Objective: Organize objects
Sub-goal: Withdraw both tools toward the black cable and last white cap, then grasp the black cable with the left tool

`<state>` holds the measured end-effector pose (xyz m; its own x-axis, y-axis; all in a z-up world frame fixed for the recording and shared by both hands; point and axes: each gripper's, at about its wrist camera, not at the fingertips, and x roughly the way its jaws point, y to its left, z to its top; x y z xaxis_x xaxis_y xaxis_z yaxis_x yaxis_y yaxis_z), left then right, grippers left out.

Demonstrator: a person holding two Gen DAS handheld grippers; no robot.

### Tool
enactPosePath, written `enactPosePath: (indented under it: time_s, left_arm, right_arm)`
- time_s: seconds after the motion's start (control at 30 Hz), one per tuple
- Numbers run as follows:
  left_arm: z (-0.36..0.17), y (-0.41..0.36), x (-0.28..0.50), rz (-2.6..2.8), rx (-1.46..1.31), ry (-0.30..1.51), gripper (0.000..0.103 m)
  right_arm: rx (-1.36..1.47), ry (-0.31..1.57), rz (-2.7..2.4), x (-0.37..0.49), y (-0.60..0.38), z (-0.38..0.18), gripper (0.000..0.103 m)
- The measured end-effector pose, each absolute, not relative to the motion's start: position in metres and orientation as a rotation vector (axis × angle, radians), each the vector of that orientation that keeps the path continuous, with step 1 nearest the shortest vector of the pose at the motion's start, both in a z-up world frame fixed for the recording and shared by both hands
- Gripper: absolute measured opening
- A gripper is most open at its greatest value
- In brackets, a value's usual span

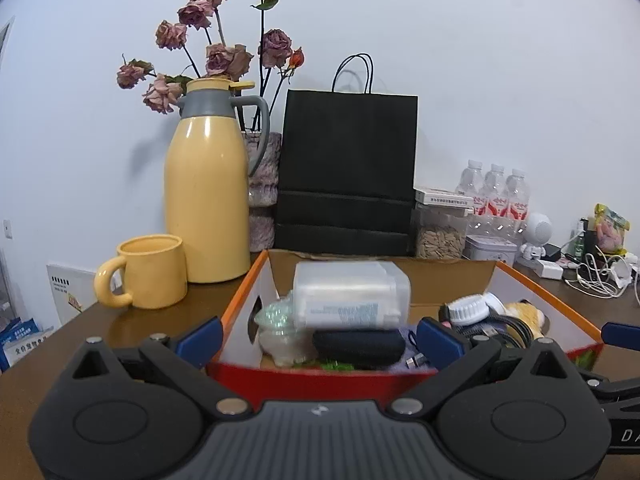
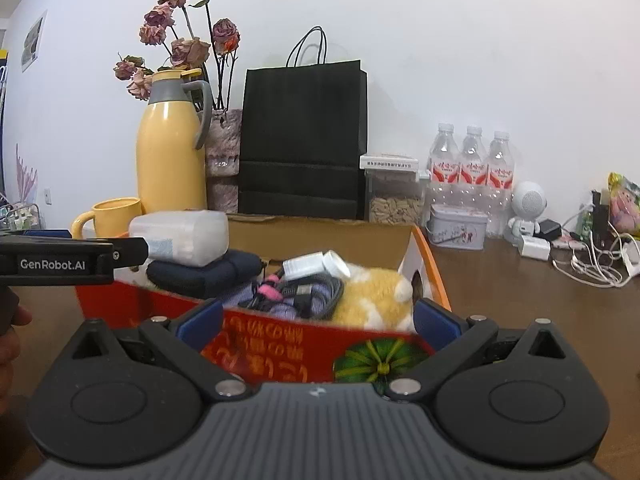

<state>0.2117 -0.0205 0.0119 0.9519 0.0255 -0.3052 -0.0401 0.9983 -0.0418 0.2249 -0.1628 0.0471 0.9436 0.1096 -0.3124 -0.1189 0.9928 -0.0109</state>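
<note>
A red and orange cardboard box [image 1: 236, 304] [image 2: 280, 344] stands on the brown table, full of objects. In it lie a clear plastic container [image 1: 352, 294] [image 2: 180, 236] on a dark pouch [image 1: 358, 346] [image 2: 200, 270], a glass jar [image 1: 276, 324], black cables [image 2: 304, 292] and an orange plush toy [image 2: 376, 292] [image 1: 524, 312]. My left gripper [image 1: 318, 338] is open and empty at the box's near left wall. My right gripper [image 2: 318, 322] is open and empty at the near right wall.
Behind the box stand a yellow thermos [image 1: 208, 200], a yellow mug [image 1: 146, 272], dried roses [image 1: 224, 56], a black paper bag [image 1: 348, 176], a seed jar [image 2: 394, 200], water bottles [image 2: 472, 160], a tin [image 2: 458, 226], a white speaker [image 2: 528, 204] and tangled chargers [image 2: 588, 256].
</note>
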Motion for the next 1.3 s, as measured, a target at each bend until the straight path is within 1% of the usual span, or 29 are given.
enactPosePath:
  time_s: [0.27,0.5,0.8,1.0,1.07,1.13,1.17,1.2,1.23,1.27,1.3]
  left_arm:
    - [0.002,-0.023,0.196,-0.018,-0.059,0.395,0.103]
    - [-0.013,-0.044,0.192,-0.111,-0.010,0.493,0.103]
    - [-0.029,-0.075,0.202,-0.131,0.049,0.590,0.103]
    - [-0.034,-0.078,0.215,-0.083,0.014,0.650,0.102]
    - [-0.035,-0.077,0.218,-0.071,-0.006,0.669,0.096]
    - [-0.034,-0.075,0.218,-0.074,-0.016,0.667,0.081]
    - [-0.033,-0.075,0.217,-0.084,-0.021,0.664,0.077]
    - [-0.032,-0.075,0.216,-0.099,-0.026,0.659,0.070]
    - [-0.031,-0.074,0.215,-0.119,-0.033,0.655,0.055]
    - [-0.030,-0.074,0.213,-0.142,-0.042,0.651,0.045]
    - [-0.029,-0.073,0.212,-0.150,-0.047,0.647,0.045]
  right_arm:
    - [-0.024,0.359,0.105,0.205,-0.168,0.043,0.103]
    - [-0.014,0.412,0.077,0.197,-0.181,0.039,0.103]
    - [0.028,0.451,0.037,0.194,-0.198,0.034,0.103]
    - [0.025,0.462,0.030,0.196,-0.199,0.031,0.103]
    - [0.021,0.467,0.029,0.197,-0.198,0.031,0.103]
    - [0.020,0.466,0.027,0.197,-0.198,0.030,0.103]
    - [0.022,0.464,0.028,0.197,-0.198,0.031,0.103]
    - [0.023,0.463,0.029,0.197,-0.198,0.030,0.103]
    - [0.022,0.463,0.030,0.197,-0.198,0.030,0.103]
    - [0.020,0.462,0.030,0.197,-0.198,0.030,0.103]
    - [0.018,0.461,0.030,0.197,-0.198,0.030,0.103]
